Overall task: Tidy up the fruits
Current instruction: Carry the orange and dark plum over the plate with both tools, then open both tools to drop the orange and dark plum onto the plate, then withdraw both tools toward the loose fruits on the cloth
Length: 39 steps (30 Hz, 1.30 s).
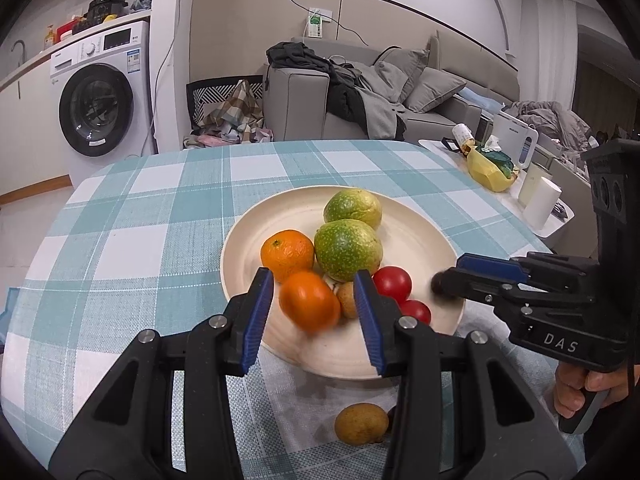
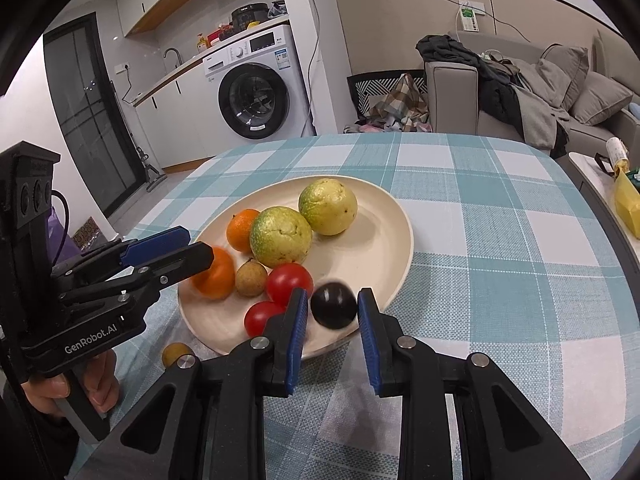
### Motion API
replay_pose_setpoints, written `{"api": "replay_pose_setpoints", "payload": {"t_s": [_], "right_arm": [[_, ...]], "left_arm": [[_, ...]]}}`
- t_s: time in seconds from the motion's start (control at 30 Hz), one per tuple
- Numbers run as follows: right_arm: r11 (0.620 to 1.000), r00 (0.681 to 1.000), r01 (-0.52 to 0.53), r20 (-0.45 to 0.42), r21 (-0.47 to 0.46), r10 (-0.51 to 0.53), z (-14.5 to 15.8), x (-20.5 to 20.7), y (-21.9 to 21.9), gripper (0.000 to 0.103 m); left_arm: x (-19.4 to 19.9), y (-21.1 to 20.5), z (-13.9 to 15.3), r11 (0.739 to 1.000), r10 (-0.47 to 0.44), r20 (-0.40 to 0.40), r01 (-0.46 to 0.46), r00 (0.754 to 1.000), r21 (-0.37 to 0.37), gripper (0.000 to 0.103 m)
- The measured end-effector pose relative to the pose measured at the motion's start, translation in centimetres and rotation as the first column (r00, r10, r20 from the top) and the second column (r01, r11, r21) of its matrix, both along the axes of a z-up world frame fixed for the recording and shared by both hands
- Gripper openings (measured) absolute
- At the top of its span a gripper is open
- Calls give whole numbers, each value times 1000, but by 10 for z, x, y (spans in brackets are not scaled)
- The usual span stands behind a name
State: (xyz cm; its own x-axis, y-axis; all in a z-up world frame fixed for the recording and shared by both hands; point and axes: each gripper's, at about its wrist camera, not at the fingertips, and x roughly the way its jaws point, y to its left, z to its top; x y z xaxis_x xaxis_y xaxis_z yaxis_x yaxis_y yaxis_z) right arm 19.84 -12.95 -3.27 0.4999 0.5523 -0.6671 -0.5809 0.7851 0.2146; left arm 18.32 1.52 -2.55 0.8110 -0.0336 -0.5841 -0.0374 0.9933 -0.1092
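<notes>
A cream plate on the checked tablecloth holds two green fruits, an orange, two red tomatoes and a brown longan. My left gripper is open; a blurred orange sits between its fingers, untouched. My right gripper is open around a blurred dark plum, with gaps on both sides. Another longan lies on the cloth before the plate.
The round table has a light blue checked cloth. A side table at the right carries a yellow bag, a white roll and a kettle. A washing machine, a sofa with clothes and a basket stand behind.
</notes>
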Motion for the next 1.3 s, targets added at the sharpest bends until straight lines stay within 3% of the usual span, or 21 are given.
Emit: {"api": "replay_pose_setpoints", "payload": {"t_s": [0.23,0.27,0.43,0.5,0.53,0.57,0.77,0.9,1.1,1.3], "right_arm": [[1000,1000,11,22,-2,-11,2,-3,-3,35],[1000,1000,11,25,-3,-11,2,-4,-3,40],[1000,999,18,40,-9,-18,3,-7,-5,57],[1000,999,16,30,-11,-16,2,-7,-6,75],[1000,999,18,31,-9,-18,3,-8,-7,79],[1000,999,20,33,-6,-20,3,-8,-8,85],[1000,998,25,62,-11,-24,6,-14,-10,101],[1000,997,26,73,5,-26,7,-15,-12,103],[999,997,30,70,16,-31,8,-18,-15,103],[1000,997,20,74,16,-21,8,-25,-15,103]], "left_arm": [[-3,1,2,1000,6,12,-6,1000,-8,40],[-4,2,2,1000,9,15,-9,1000,-12,41],[-11,8,5,999,30,36,-29,999,-28,67],[-14,10,6,999,40,46,-38,998,-29,78],[-16,11,7,999,45,50,-44,998,-29,81],[-18,12,7,999,47,54,-45,997,-30,82],[-29,19,7,997,66,44,-65,997,-29,86],[-38,20,9,997,72,55,-71,996,-17,102],[-50,14,11,998,59,65,-61,996,34,102],[-63,16,12,997,63,57,-65,996,32,102]]}}
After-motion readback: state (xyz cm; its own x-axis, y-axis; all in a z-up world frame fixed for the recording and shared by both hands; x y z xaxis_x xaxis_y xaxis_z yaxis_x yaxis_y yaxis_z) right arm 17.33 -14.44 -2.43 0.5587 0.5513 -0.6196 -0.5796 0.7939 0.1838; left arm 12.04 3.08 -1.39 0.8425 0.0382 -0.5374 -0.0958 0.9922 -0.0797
